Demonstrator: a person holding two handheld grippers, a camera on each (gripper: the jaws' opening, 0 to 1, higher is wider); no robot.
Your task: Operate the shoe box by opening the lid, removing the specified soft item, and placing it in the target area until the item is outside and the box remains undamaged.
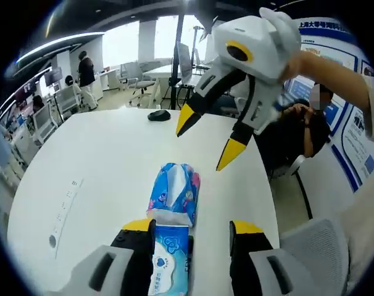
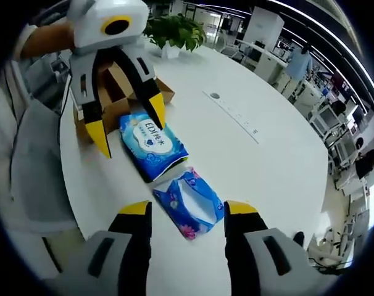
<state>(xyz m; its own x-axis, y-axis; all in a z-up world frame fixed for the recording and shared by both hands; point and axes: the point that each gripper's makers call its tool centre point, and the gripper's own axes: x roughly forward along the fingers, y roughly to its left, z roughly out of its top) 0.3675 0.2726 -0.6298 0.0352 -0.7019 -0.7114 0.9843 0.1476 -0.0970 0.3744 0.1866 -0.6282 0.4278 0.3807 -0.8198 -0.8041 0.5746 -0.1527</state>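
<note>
Both grippers hang above the white table (image 2: 249, 166), jaws spread and gripping nothing — left gripper (image 2: 131, 132), right gripper (image 1: 205, 145). The floral tissue pack (image 2: 188, 202) lies just beside the blue wipes pack (image 2: 152, 143). The right gripper view shows the open cardboard box (image 2: 116, 86) behind the wipes.

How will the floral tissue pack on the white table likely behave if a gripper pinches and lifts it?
The floral tissue pack looks soft and crumpled, so it would probably squash and sag. Its glossy wrapper may slip. Lying flat on the table, it seems unlikely to roll.
</note>
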